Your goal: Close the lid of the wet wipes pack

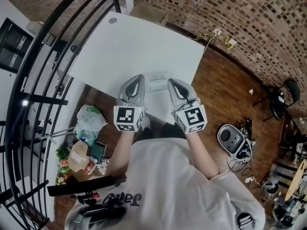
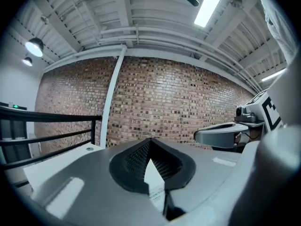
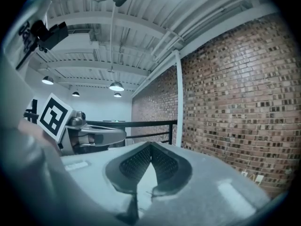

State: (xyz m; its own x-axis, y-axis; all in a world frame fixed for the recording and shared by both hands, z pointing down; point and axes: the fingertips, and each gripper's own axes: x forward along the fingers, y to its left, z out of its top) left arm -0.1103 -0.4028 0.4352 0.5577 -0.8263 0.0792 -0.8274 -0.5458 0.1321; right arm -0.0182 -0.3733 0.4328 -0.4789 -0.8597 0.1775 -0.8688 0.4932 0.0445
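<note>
The wet wipes pack (image 1: 157,83) is a pale, flat packet at the near edge of the white table (image 1: 139,42). It is small and washed out in the head view, so I cannot tell how its lid stands. My left gripper (image 1: 139,77) is just left of the pack and my right gripper (image 1: 171,81) just right of it; both are shut and hold nothing. In the left gripper view the jaws meet at their tips (image 2: 150,140), and a sliver of printed pack (image 2: 156,193) shows below them. The right gripper (image 3: 151,145) likewise has its tips together.
Each gripper sees the other beside it: right gripper (image 2: 225,134), left gripper (image 3: 89,135). A black railing (image 1: 43,80) runs along the left. Bags and boxes (image 1: 88,128) lie on the floor by the table; a round grey device (image 1: 231,139) and cables sit to the right.
</note>
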